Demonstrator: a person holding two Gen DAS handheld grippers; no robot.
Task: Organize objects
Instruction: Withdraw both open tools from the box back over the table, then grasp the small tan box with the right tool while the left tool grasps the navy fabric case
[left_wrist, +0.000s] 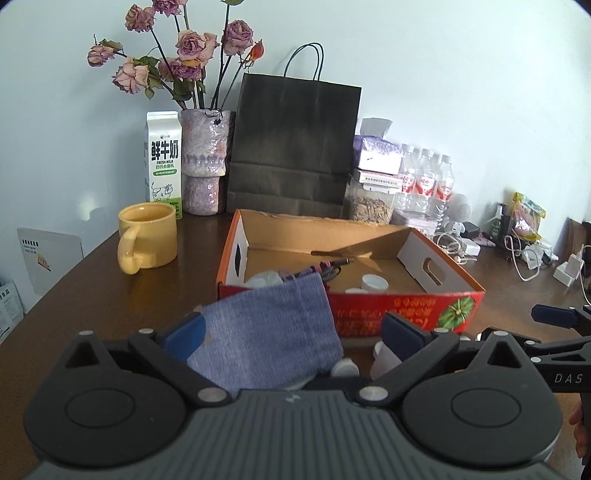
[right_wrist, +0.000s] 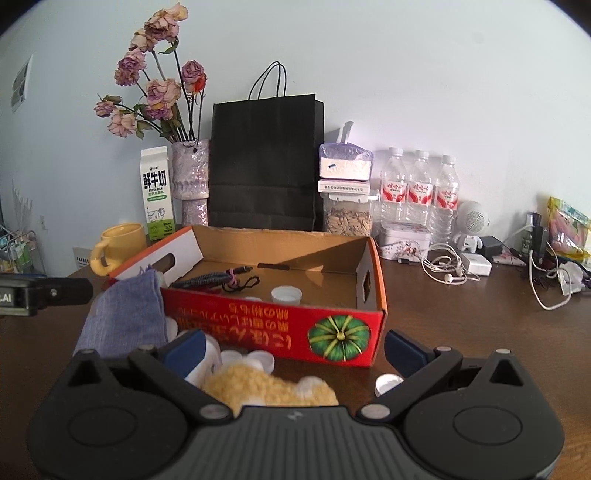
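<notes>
Dark wood table (left_wrist: 110, 280) against a pale wall; along the back sit a vase of dried roses (left_wrist: 203, 162), milk carton (left_wrist: 163, 162), black paper bag (left_wrist: 291, 144) and water bottles (left_wrist: 426, 177).

Left wrist view: I see my left tool (left_wrist: 291, 332) with both blue pads spread wide. A blue-grey cloth (left_wrist: 273, 332) lies between them, draped over the near wall of the red cardboard box (left_wrist: 406, 310); I can't tell whether the left pad touches it, the right pad is clear of it. Inside the box are a dark cable (left_wrist: 332, 267) and a white bottle cap (left_wrist: 375, 283). More white caps (left_wrist: 345, 367) lie on the table just below the cloth. Yellow mug (left_wrist: 147, 236) stands left of the box. The right tool's finger pokes in at the right edge.

Right wrist view: right tool (right_wrist: 295, 347) is also spread, nothing pinched. Only this view shows a yellow plush toy (right_wrist: 269, 386) low between its fingers, close to the camera and blurred. Loose white caps (right_wrist: 258, 358) lie against the box front, one more cap (right_wrist: 388, 382) by the right finger. From here the cloth hangs over the box's left front corner. Earphones (right_wrist: 447, 267), chargers and a small white speaker (right_wrist: 474, 218) are much clearer on the right here.
</notes>
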